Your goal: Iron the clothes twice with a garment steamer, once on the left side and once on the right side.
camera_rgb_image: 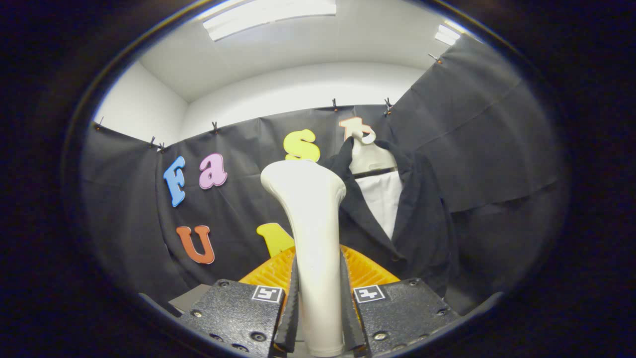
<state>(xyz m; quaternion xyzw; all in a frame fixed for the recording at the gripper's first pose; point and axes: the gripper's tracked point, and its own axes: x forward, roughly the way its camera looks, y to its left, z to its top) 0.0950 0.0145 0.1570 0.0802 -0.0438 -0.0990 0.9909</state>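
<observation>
Gripper view: looked forward along the two fingers toward the hung clothes. Held the gripper (320, 303) closed on the garment steamer (312, 238), both fingers (293, 308) pressed against the narrow lower handle, one on each side. Stood the steamer upright between the fingers, pale and smooth, widened toward a rounded head well above the fingertips. Showed a ribbed orange part (370, 271) just behind the handle on both sides, low down, partly covered by the finger blocks. Carried a small square marker (267, 293) on the top of each finger block.

Hung a dark jacket (422, 219) beyond the steamer and to its right, open at the front, on a pale hanger (370, 156) against the black cloth wall (497, 139). Showed a white shirt panel (385, 199) inside the open front of the jacket. Kept the steamer head beside the jacket's left lapel in this view, slightly overlapping its edge; could not tell whether touching or apart. Fixed the cloth wall with small clips (215, 125) along its top edge, below a white wall and a lit ceiling panel (268, 12).
</observation>
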